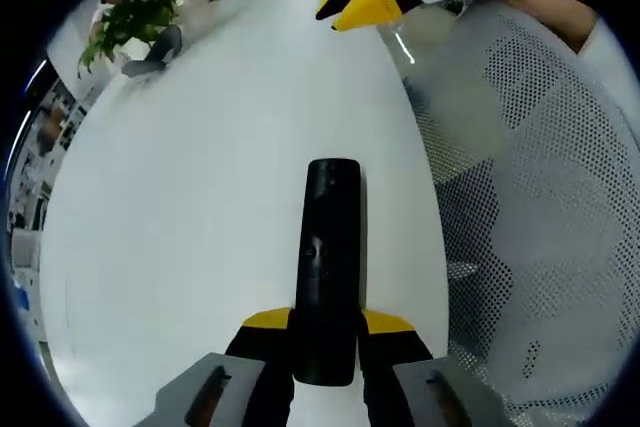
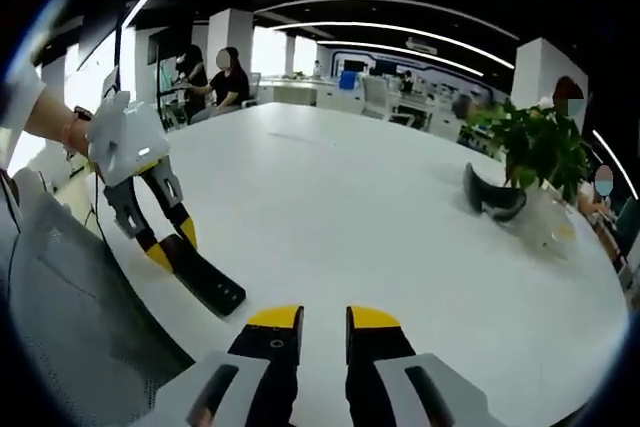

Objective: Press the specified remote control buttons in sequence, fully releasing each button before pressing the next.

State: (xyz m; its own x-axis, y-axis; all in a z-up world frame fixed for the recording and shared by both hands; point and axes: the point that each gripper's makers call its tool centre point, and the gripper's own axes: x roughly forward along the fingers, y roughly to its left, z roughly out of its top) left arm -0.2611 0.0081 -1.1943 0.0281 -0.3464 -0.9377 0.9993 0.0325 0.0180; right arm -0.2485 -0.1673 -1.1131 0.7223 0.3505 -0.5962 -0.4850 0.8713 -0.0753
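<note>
A black remote control (image 1: 329,267) lies lengthwise on the white table (image 1: 200,197), and my left gripper (image 1: 328,325) is shut on its near end. Its far end points across the table. In the right gripper view the same remote (image 2: 210,285) sits near the table's left edge, with the left gripper (image 2: 168,247) clamped on it from above and a hand behind it. My right gripper (image 2: 324,319) hovers over the table to the right of the remote, well apart from it, jaws nearly together with nothing between them. It also shows far off as the right gripper (image 1: 360,5).
A potted plant (image 2: 535,147) and a dark curved object (image 2: 492,197) stand at the far right of the table (image 2: 380,217). A mesh chair (image 1: 540,207) sits against the table's edge. People sit at the back (image 2: 225,72).
</note>
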